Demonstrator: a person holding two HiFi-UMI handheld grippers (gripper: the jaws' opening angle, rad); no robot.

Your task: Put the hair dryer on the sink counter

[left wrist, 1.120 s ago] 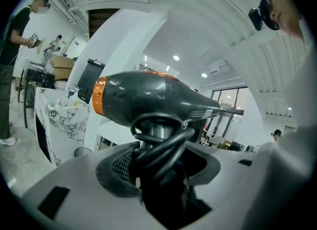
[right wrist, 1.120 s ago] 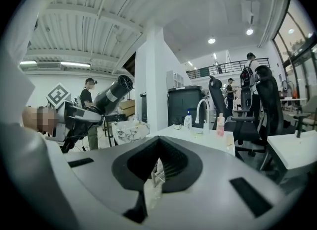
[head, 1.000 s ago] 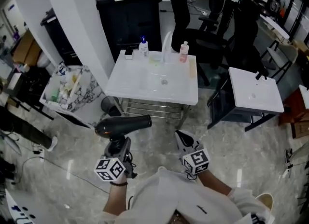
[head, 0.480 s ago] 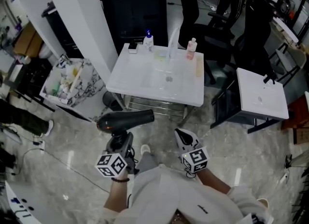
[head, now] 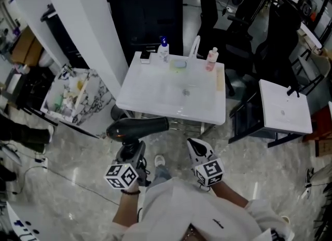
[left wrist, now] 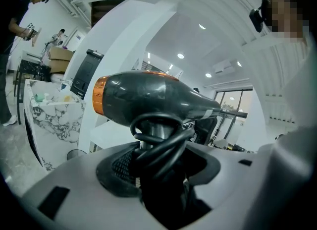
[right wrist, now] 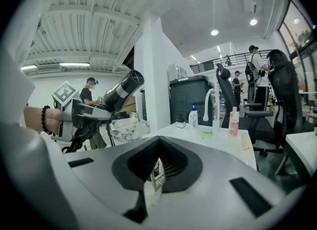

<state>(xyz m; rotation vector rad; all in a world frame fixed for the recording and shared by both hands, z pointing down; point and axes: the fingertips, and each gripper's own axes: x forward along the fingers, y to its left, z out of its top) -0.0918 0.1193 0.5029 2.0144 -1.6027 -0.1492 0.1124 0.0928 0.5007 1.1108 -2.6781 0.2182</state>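
A black hair dryer with an orange rear ring hangs over the floor, just short of the white sink counter. My left gripper is shut on its handle, where the cord is wound round; the barrel lies level, nozzle to the right. My right gripper is beside it, shut, with nothing in it. From the right gripper view I see the hair dryer, the left gripper and the sink counter ahead.
At the counter's back stand a faucet, a blue-capped pump bottle, a pink bottle and a green soap dish. A white pillar, a marble-patterned cart, a black cabinet and a second sink unit surround it.
The person has stepped forward, so the sink counter lies closer to both grippers. The hair dryer stays held in the left gripper in the same pose.
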